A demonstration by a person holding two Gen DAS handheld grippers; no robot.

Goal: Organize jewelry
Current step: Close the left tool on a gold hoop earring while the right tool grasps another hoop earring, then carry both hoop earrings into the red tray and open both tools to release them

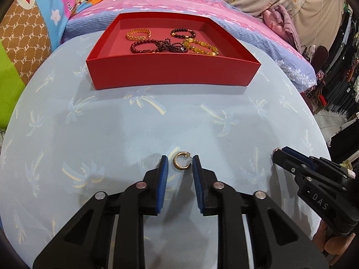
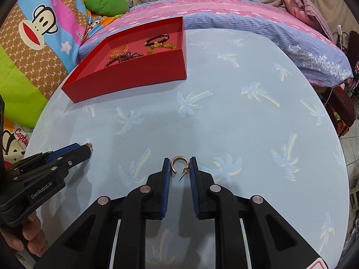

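A gold hoop earring (image 1: 181, 160) lies on the pale blue table between the open pads of my left gripper (image 1: 180, 162), nearer the right pad. A second gold hoop earring (image 2: 178, 163) sits between the pads of my right gripper (image 2: 179, 164), touching both; the jaws stand narrow around it. The right gripper also shows in the left wrist view (image 1: 278, 154), the left gripper in the right wrist view (image 2: 86, 149). A red tray (image 1: 170, 71) at the far side holds several bead and gold bracelets (image 1: 170, 42).
The round table (image 2: 224, 123) has a blue cloth with a palm print. A bed with pink and blue bedding (image 1: 179, 2) and cartoon pillows (image 2: 40, 29) lies beyond it. The table edge drops to the floor on the right (image 2: 350, 134).
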